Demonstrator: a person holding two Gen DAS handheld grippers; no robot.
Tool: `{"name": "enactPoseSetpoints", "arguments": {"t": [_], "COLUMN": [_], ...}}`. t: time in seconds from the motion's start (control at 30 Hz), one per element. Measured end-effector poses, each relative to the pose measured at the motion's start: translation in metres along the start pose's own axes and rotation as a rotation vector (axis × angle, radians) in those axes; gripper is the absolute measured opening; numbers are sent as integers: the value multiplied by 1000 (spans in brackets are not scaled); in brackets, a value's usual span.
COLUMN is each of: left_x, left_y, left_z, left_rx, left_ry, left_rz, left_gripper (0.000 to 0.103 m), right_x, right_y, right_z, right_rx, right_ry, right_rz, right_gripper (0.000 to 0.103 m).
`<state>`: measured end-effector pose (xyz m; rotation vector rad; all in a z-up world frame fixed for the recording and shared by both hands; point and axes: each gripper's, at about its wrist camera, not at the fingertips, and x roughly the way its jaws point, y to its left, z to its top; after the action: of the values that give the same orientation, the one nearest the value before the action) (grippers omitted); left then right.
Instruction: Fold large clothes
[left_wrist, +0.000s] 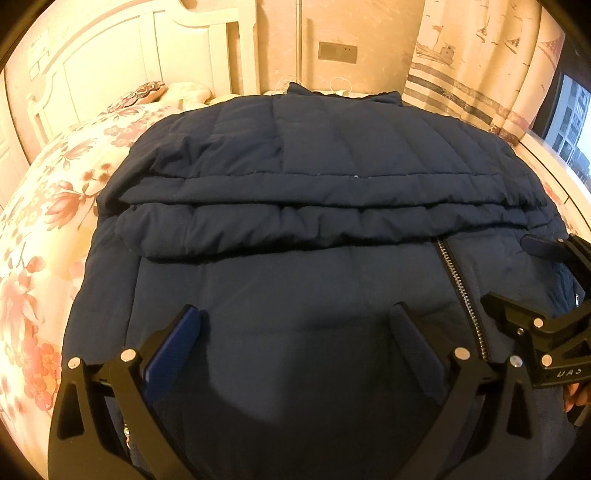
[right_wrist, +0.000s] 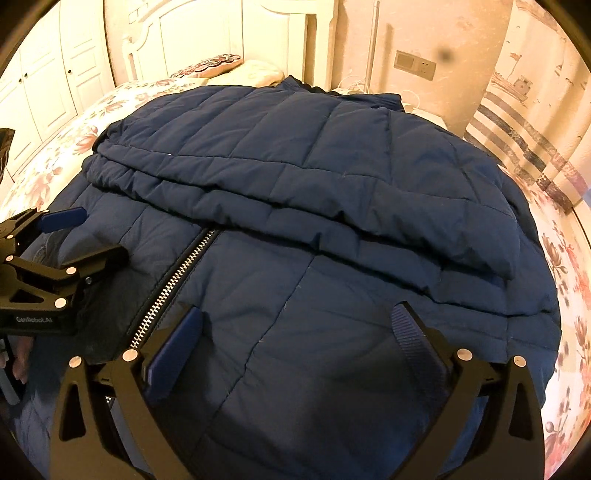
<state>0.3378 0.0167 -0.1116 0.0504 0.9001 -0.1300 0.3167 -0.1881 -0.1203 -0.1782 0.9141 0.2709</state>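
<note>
A large navy quilted jacket (left_wrist: 314, 155) lies flat on the bed, its sleeves folded across the body in a band (left_wrist: 325, 221). Its zipper (left_wrist: 461, 288) runs toward me. In the left wrist view my left gripper (left_wrist: 295, 325) is open and empty just above the jacket's lower part. My right gripper (left_wrist: 517, 273) shows open at the right edge. In the right wrist view the jacket (right_wrist: 332, 166) fills the frame, the zipper (right_wrist: 173, 284) at left. My right gripper (right_wrist: 299, 325) is open and empty over the hem area. My left gripper (right_wrist: 96, 236) is open at left.
The bed has a floral cover (left_wrist: 48, 206) and a white headboard (left_wrist: 110, 62) with pillows (left_wrist: 147, 92). A striped curtain (left_wrist: 480, 74) and a window (left_wrist: 572, 118) are at the right. White wardrobe doors (right_wrist: 40, 92) stand left. A wall socket (right_wrist: 415, 66) is behind.
</note>
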Motion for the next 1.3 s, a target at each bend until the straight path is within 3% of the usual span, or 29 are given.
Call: {"name": "enactPoseSetpoints", "arguments": {"t": [0.37,0.47,0.53,0.6,0.67,0.7,0.77,0.87,0.93,1.1,1.2,1.3], "left_x": [0,0,0,0,0,0,0,1,1,1,1,2], "left_y": [0,0,1,1,1,1,1,2,3,2,2,2], "left_z": [0,-1,-1,-1,-1,-1,-1,-1,-1,-1,-1,-1], "left_rx": [-2,-5,-6,-5,-6,-6,-6,-7,-6,-6,-5,-3], "left_ry": [-2,-2,-3,-2,-2,-2,-1,0,0,1,2,3], "left_rz": [-2,-6,-8,-8,-9,-9,-11,-12,-12,-10,-9,-7], "left_gripper": [101,101,101,101,101,101,101,101,101,101,101,101], "right_x": [-2,-16,-32,-30,-8,-6,-12,-20,-12,-20,-29,-17], "right_y": [4,-8,-34,-65,-100,-106,-110,-104,-100,-95,-67,-21], "right_z": [-1,0,0,1,-4,-5,-2,-6,-9,-9,-6,2], "right_rx": [-6,65,183,295,377,388,382,389,365,367,276,61], "right_ry": [-13,-70,-130,-79,40,38,39,-19,25,0,-38,-2], "right_rz": [-43,-71,-117,-238,-192,-158,-211,-221,-239,-251,-184,-179], "right_gripper": [98,97,97,98,99,99,98,98,98,98,98,98]}}
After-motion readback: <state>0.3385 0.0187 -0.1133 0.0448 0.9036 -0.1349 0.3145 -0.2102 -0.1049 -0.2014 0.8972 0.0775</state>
